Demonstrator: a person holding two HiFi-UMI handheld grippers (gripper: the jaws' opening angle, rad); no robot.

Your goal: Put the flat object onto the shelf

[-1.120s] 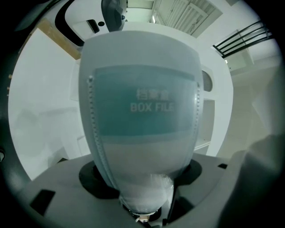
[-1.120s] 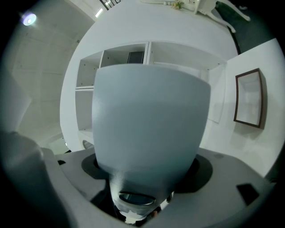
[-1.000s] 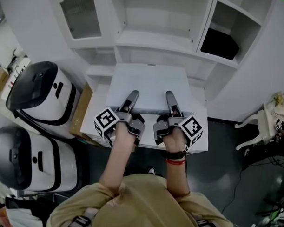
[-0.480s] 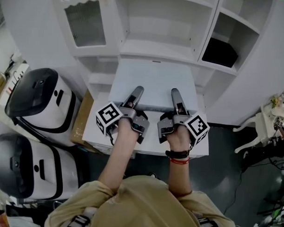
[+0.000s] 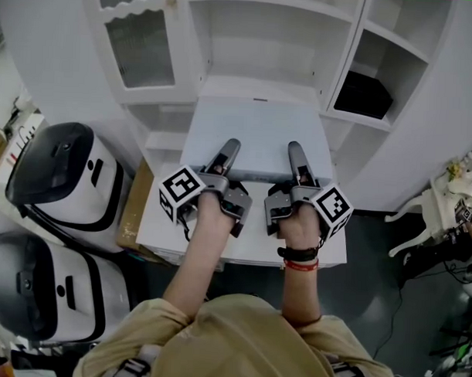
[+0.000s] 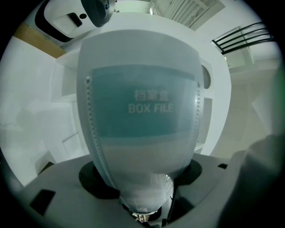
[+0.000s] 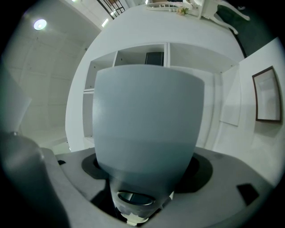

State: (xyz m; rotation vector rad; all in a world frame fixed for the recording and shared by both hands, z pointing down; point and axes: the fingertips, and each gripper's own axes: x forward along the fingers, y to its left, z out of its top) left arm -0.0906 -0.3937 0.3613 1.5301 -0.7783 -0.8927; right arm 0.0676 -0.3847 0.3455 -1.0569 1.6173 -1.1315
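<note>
Carrying is the step in hand, by my reading. At far left two white-and-black machines (image 5: 63,166) stand well clear of the action. Moving in, the left gripper (image 5: 223,162) pinches the near edge of the box file (image 5: 257,134), with one jaw lying on top of it. Its own view shows the printed face of the file (image 6: 142,116) filling the gap between the jaws. The file hangs about level above the white table (image 5: 161,220), lifted off it. Its far edge is near the front lip of the shelf (image 5: 259,88); whether they touch, I cannot tell. On the other side the right gripper (image 5: 297,164) pinches the same near edge, the plain grey side of the file (image 7: 147,120) clamped between its jaws.

The next move, I'd say, is a level push away from the person, both grippers together so the file doesn't skew, into the open middle bay.

Now the edges. On the left stands a glass-fronted door (image 5: 141,37). On the right an upright (image 5: 345,60) divides off a bay holding a black object (image 5: 363,94). The middle bay looks bare and wider than the file, but not by much. The corners need watching against both uprights, and the far edge must clear the lip.
</note>
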